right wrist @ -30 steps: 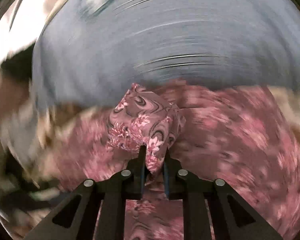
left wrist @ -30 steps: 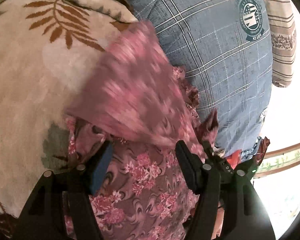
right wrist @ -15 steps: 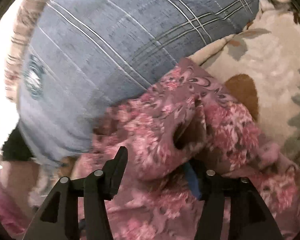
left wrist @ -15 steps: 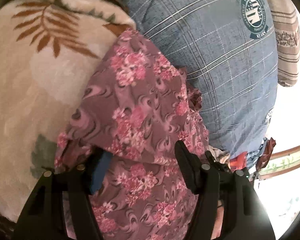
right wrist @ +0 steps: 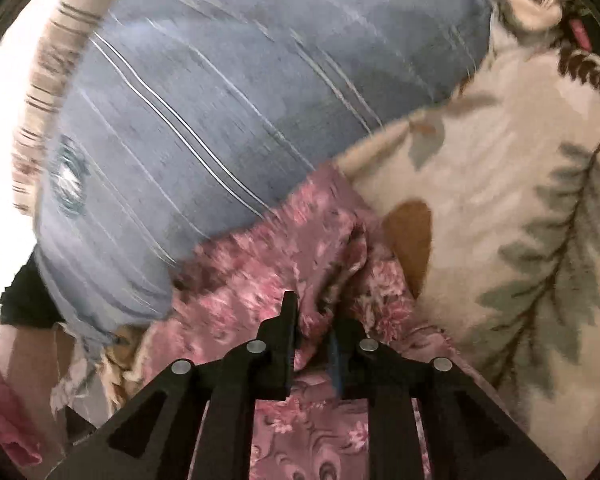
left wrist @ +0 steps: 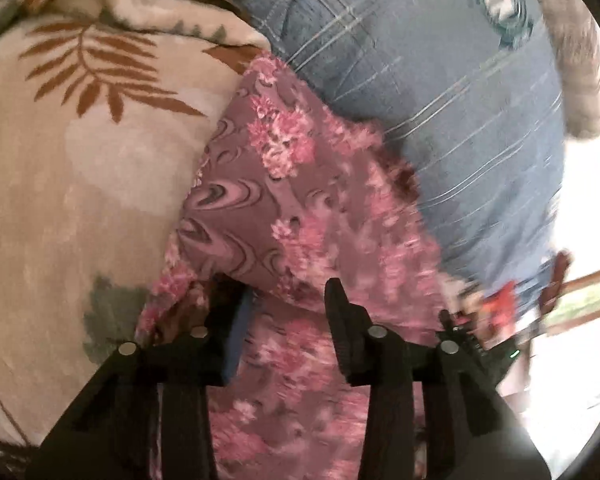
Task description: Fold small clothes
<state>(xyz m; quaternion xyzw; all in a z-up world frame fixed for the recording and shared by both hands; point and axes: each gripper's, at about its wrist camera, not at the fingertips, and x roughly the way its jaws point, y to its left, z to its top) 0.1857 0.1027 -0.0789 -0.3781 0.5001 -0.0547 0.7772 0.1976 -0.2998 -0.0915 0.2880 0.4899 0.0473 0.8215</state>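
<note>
Leaf-print blanket (left wrist: 80, 184), blue plaid pillow (left wrist: 460, 128)

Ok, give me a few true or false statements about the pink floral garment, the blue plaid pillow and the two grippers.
1. The pink floral garment lies beside a blue plaid pillow. True.
2. The right gripper is empty. False: a fold of garment sits pinched between its fingers.
3. The cream leaf-print blanket is plain white. False: it has brown and green leaves.
4. The left gripper has garment fabric between its fingers. True.
</note>
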